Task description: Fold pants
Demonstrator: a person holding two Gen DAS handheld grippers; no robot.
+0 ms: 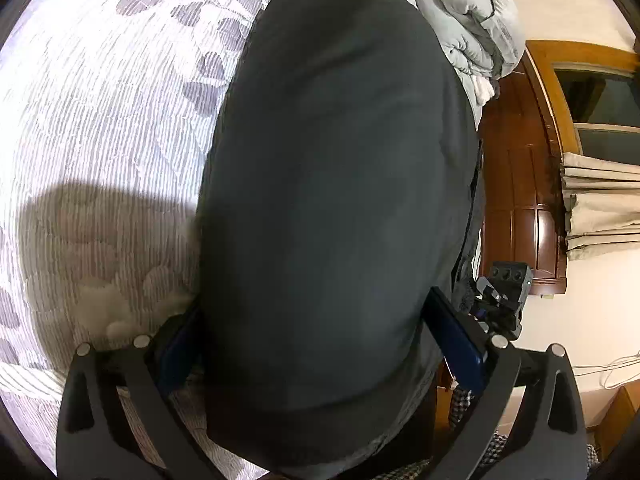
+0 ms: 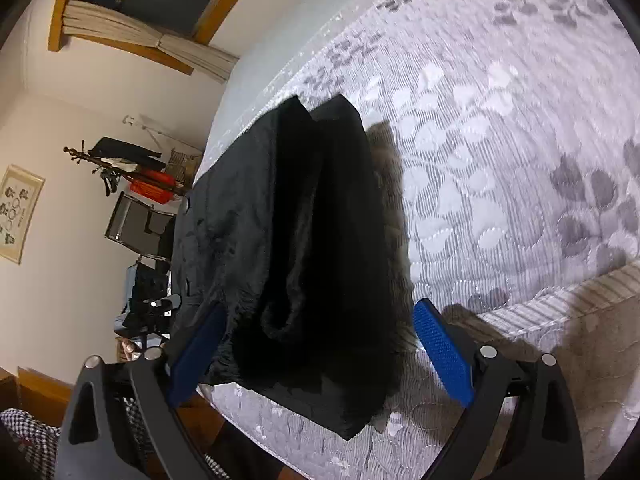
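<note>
The dark pants lie folded lengthwise on the bed, filling the middle of the left wrist view. My left gripper is open, its blue-padded fingers on either side of the near end of the pants. In the right wrist view the pants lie in doubled layers at the bed's edge. My right gripper is open, its blue pads spread wide around the near end of the cloth, not closed on it. The right gripper also shows in the left wrist view.
A white bedspread with a grey leaf pattern covers the bed. A folded grey duvet lies at the far end by a wooden headboard. In the right view a coat rack and clutter stand by the wall beyond the bed's edge.
</note>
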